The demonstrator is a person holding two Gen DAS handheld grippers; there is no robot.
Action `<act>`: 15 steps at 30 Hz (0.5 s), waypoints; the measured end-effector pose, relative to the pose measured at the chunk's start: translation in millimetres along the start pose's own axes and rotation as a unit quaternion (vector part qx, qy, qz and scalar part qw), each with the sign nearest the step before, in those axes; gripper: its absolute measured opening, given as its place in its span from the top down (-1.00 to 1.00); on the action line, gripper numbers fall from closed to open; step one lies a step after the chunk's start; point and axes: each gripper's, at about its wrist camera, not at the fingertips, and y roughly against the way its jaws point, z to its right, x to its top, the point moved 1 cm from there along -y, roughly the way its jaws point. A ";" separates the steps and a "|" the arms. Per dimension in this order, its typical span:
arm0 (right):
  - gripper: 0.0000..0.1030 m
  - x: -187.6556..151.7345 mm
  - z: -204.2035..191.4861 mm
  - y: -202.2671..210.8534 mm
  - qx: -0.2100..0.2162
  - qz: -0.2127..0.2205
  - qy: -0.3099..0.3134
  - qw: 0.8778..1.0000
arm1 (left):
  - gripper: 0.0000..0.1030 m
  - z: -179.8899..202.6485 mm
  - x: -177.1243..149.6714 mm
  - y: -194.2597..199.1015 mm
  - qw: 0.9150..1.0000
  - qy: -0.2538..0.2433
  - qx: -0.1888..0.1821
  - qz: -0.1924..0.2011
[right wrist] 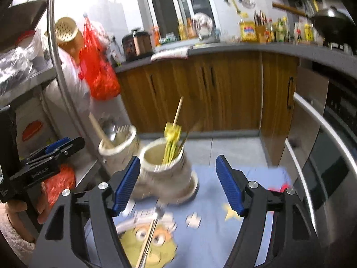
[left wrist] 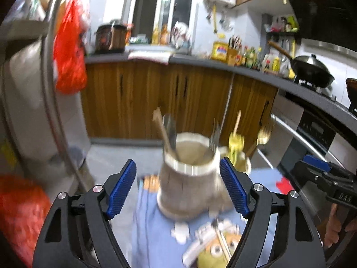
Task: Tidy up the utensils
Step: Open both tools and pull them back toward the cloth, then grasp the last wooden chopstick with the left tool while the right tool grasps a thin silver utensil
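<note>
A pale boot-shaped holder (left wrist: pixel 187 183) stands on a blue cartoon mat (left wrist: pixel 151 234), holding a wooden stick, a metal spoon and a fork. My left gripper (left wrist: pixel 178 162) is open, its blue pads either side of the holder and apart from it. A second boot-shaped holder (right wrist: pixel 165 176) carries yellow-handled utensils (right wrist: pixel 171 138). My right gripper (right wrist: pixel 177 159) is open just short of it, with nothing between its pads. A thin long utensil (right wrist: pixel 151 232) lies loose on the mat (right wrist: pixel 256 234) near me. The first holder (right wrist: pixel 118 143) is at the left in the right wrist view.
A steel pole (left wrist: pixel 55 111) and a red bag (left wrist: pixel 70 51) stand left. Wooden cabinets (left wrist: pixel 156 102) run behind, an oven front (right wrist: pixel 330 156) is right, and a wok (left wrist: pixel 312 69) sits on the stove. A hand holds the other gripper (left wrist: pixel 316 167) at the right edge.
</note>
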 end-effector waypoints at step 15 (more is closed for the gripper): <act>0.07 -82.4 -10.9 -65.0 0.058 -0.099 -0.026 0.993 | -0.52 1.5 -88.1 -14.6 0.996 -0.010 0.028 -0.082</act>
